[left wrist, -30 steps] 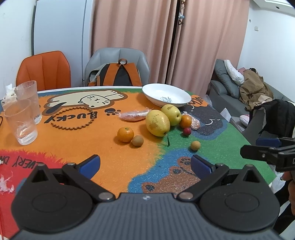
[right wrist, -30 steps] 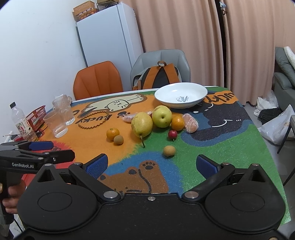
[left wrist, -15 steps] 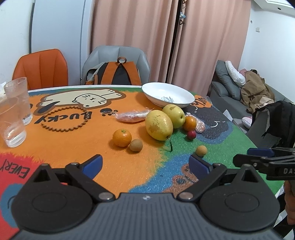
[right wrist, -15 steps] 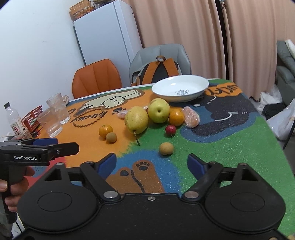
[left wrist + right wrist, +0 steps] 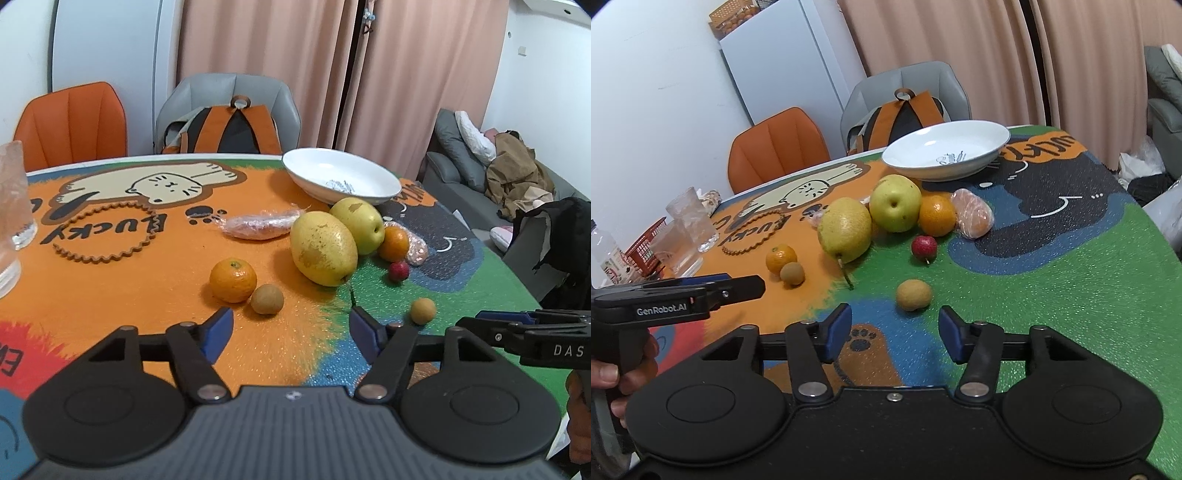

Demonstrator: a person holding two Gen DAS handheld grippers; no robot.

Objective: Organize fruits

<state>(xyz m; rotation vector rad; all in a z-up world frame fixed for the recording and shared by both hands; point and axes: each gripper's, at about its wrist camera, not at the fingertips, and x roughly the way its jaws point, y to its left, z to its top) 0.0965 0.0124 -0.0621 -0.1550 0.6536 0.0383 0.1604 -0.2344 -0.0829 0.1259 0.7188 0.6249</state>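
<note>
Fruit lies in a cluster on the colourful mat: a yellow pear [image 5: 323, 253], a green apple [image 5: 357, 225], an orange [image 5: 393, 238], a mandarin [image 5: 233, 280], a brown longan [image 5: 267, 299], a red berry [image 5: 399, 271] and a second longan [image 5: 423, 311]. A white bowl [image 5: 341, 179] stands behind them. My left gripper [image 5: 291, 330] is open and empty, just short of the mandarin and longan. My right gripper [image 5: 894, 330] is open and empty, right before the second longan [image 5: 913, 294]; the pear [image 5: 844, 234] and the bowl [image 5: 947, 149] lie beyond.
Two wrapped fruits [image 5: 262, 227] [image 5: 973, 217] lie in the cluster. Clear glasses [image 5: 689, 225] and a red basket [image 5: 644, 245] stand at the left edge. An orange chair [image 5: 72, 131] and a grey chair with a backpack [image 5: 231, 127] stand behind the table.
Both grippers have moved forward toward the fruit, and their jaws have narrowed somewhat while staying open. The fruit has not moved.
</note>
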